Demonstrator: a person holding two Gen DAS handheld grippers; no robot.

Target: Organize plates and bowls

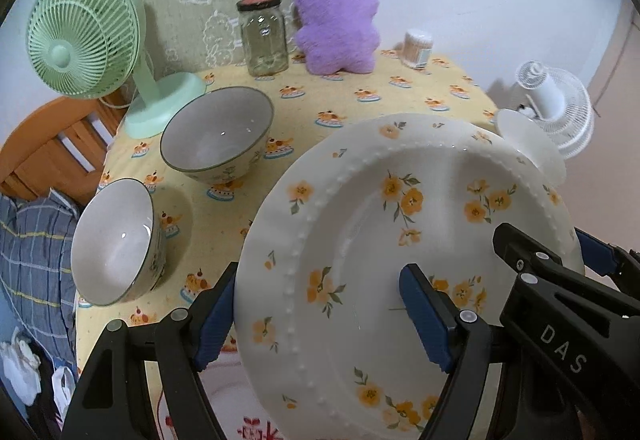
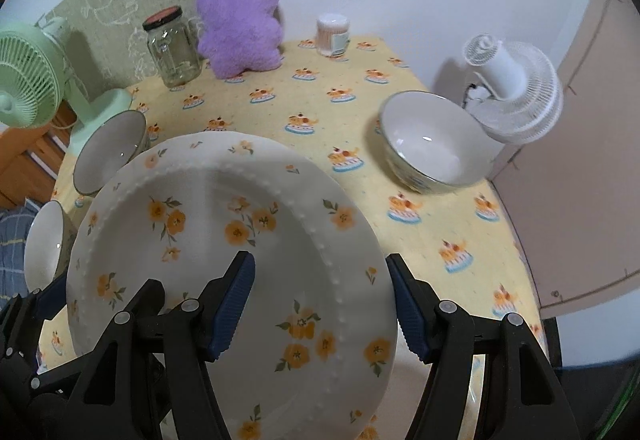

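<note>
Left wrist view: left gripper (image 1: 320, 324) and right gripper (image 2: 322, 304) each clamp opposite rims of the plate (image 1: 404, 240); keep both level and together.

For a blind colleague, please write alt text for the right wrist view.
Both grippers hold a white plate with orange flowers above a yellow tablecloth: the right gripper clamps its right rim, the left gripper its left edge. Three bowls stand around it.
</note>
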